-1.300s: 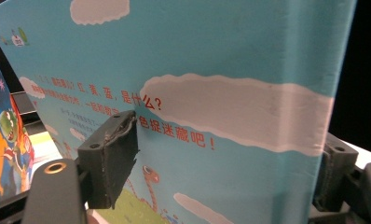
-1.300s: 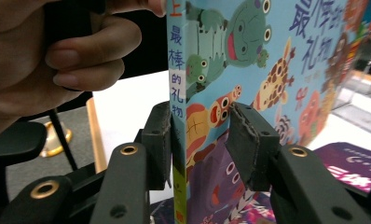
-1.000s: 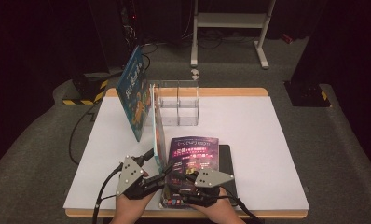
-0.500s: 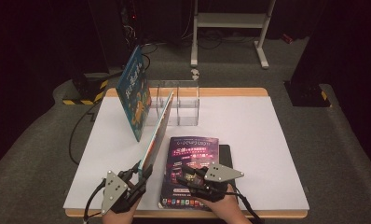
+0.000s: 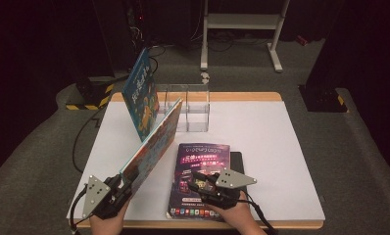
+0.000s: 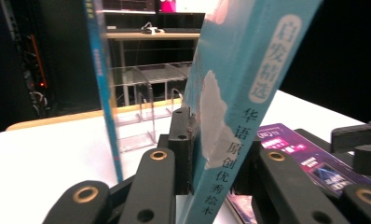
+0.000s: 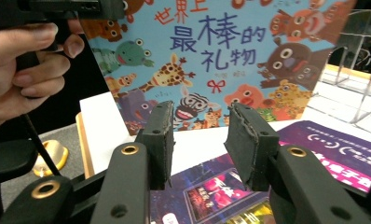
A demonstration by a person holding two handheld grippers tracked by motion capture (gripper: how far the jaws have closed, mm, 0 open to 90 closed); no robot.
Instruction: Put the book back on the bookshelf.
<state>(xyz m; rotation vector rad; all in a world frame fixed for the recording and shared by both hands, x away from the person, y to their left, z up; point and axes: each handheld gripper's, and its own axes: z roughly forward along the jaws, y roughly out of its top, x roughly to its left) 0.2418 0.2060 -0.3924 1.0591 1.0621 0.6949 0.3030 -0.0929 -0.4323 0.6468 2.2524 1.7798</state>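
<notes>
My left gripper (image 5: 127,183) (image 6: 216,140), near the table's front left edge, is shut on the lower edge of a blue picture book (image 5: 154,142) (image 6: 230,116). Its jaws have just been closing with that book between them. The book slants up toward the clear acrylic stand (image 5: 188,110) (image 6: 141,102). A purple magazine (image 5: 203,161) (image 7: 333,144) lies flat at the front middle. My right gripper (image 5: 195,178) (image 7: 200,140) hovers just over it, open, with nothing between its pads. The held book's cartoon-animal cover (image 7: 207,60) faces the right gripper view.
A second blue book (image 5: 140,95) (image 6: 102,84) leans upright at the stand's left side. A black flat item (image 5: 236,161) pokes out from under the magazine. The white table top (image 5: 261,147) spreads to the right. The person's left hand (image 7: 25,65) grips its tool.
The left gripper has drawn left and toward the front edge, and the book in it has tipped from near upright to a slant. The right gripper has stayed over the magazine.
</notes>
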